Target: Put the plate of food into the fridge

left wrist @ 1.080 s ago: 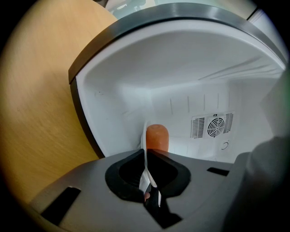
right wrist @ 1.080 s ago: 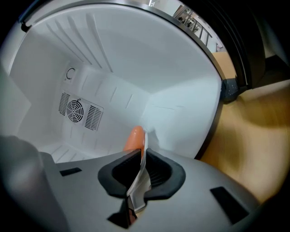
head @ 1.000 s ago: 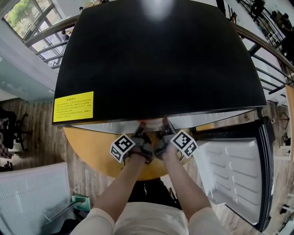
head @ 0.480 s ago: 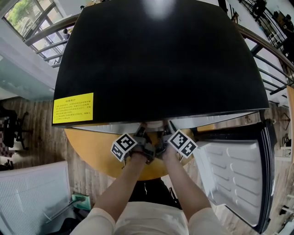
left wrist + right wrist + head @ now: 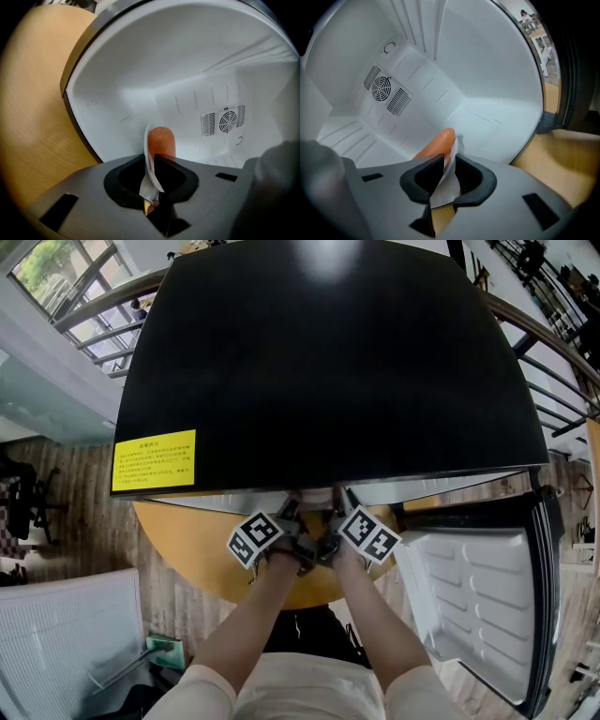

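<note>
Plate (image 5: pixel 146 140) rim clenched in left claw (image 5: pixel 151 161), likewise right claw (image 5: pixel 449 165), inside fridge (image 5: pixel 187 65).

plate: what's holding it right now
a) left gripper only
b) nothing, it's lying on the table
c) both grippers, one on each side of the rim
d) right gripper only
c: the left gripper and the right gripper are each shut on the rim of the plate.

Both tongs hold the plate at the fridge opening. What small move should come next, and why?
Probably ease the plate further in and down onto the floor of the fridge. The left tongs and right tongs both clamp its rim, and it seems to hang just inside the opening, not yet resting on anything.
</note>
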Demonstrator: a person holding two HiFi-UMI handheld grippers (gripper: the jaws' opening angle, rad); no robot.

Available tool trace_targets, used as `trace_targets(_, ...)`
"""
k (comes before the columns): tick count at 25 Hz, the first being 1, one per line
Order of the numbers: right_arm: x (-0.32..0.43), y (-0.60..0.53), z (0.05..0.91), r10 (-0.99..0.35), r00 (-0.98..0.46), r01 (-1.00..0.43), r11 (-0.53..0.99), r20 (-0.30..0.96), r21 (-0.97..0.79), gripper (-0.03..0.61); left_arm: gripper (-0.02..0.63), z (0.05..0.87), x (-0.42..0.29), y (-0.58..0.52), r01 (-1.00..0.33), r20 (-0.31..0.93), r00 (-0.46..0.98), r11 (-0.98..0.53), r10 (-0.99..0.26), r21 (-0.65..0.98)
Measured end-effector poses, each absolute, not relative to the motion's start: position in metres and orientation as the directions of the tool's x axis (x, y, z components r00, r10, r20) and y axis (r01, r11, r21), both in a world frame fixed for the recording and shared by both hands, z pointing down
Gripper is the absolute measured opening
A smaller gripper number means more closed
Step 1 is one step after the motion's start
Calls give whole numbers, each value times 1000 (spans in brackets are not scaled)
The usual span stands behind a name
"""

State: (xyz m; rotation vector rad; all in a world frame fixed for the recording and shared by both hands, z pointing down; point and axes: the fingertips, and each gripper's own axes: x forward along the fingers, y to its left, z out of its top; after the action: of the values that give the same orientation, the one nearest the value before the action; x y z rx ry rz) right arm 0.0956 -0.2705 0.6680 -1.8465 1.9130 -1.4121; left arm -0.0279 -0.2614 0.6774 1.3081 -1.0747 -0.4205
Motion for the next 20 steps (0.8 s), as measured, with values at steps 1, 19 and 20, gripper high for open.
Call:
trace_targets(1,96,-270,668,-837,-240,-720,-186,492,-668,74,62,677,-28,-262,-305,392,488,268,-780,914)
trace_targets(19,101,-247,666,-827,-208,-758,-201,522,-620,103,107,669,-36,-246,-343,382,519,223,-764,912)
trace_targets(20,100,-244,666,-825,-207,-761,-202,525,-617,103,107,669,-38,-242,-349,383,524,218,-761,912)
